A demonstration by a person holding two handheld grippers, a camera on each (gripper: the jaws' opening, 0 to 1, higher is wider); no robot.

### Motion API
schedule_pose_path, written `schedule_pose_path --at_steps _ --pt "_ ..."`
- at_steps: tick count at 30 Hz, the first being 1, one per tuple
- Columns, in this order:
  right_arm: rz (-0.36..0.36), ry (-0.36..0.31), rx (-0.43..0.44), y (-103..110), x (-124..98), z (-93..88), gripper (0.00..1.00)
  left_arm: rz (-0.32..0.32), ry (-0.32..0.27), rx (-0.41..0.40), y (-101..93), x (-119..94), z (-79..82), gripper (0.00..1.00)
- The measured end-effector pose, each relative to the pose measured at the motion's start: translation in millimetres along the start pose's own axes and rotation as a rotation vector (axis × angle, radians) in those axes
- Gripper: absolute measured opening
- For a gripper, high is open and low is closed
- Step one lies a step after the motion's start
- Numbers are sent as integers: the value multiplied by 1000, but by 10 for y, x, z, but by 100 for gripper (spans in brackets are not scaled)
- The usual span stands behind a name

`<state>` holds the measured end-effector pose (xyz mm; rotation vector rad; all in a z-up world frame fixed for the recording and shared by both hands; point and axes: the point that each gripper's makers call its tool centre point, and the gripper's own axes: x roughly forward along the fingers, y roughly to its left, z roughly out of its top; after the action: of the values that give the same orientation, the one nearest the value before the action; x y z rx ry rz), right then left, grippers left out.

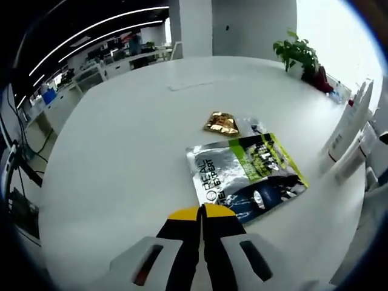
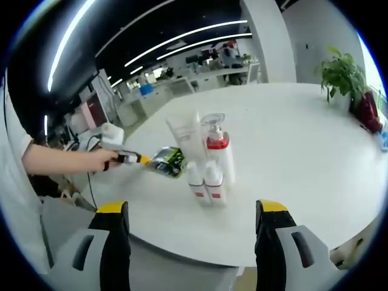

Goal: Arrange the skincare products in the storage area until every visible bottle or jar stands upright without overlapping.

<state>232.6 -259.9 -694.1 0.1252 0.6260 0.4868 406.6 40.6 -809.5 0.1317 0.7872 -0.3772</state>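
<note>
Left gripper view looks along its own left gripper (image 1: 202,212), whose yellow-tipped jaws are pressed together with nothing between them, hovering at the near edge of a white round table (image 1: 121,151). Just beyond the tips lies a flat silver sachet (image 1: 245,176) with a green and dark blue print; the words "REAL EXPERT" can be read along its left side, the smaller print is too fine to make out. Its long axis runs from the gripper side away towards the upper right of the view. Past it lies a small crumpled gold foil packet (image 1: 221,123), near the sachet but apart from it. At the right edge stand white tubes (image 1: 348,130), upright and blurred, their labels unreadable. A potted plant (image 1: 297,54) sits at the far side of the table.

In the right gripper view the right gripper (image 2: 193,212) has its jaws spread wide and empty, well short of the cluster of skincare products (image 2: 206,160) standing upright and close together on the table: a clear tube, a pump bottle with a red band and two small white bottles with red marks in front. No writing on them is legible. To their left a hand (image 2: 100,159) holds the left gripper over the sachet.
</note>
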Motion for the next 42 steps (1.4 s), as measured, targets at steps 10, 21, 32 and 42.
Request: schedule_pose_path --at_steps 10,21,32,42 --pt "-3 22 -64 54 13 -10 86 -69 -42 -107 24 -174 93 0" --pt "0 28 -66 55 11 -22 86 -83 19 -196 -124 -214 -116 1" --pt "-1 29 -64 48 15 -27 86 -77 21 -398 -89 -258 -244 12" --pt "2 32 -58 46 22 -36 86 -128 1 -662 -157 -256 -301 17"
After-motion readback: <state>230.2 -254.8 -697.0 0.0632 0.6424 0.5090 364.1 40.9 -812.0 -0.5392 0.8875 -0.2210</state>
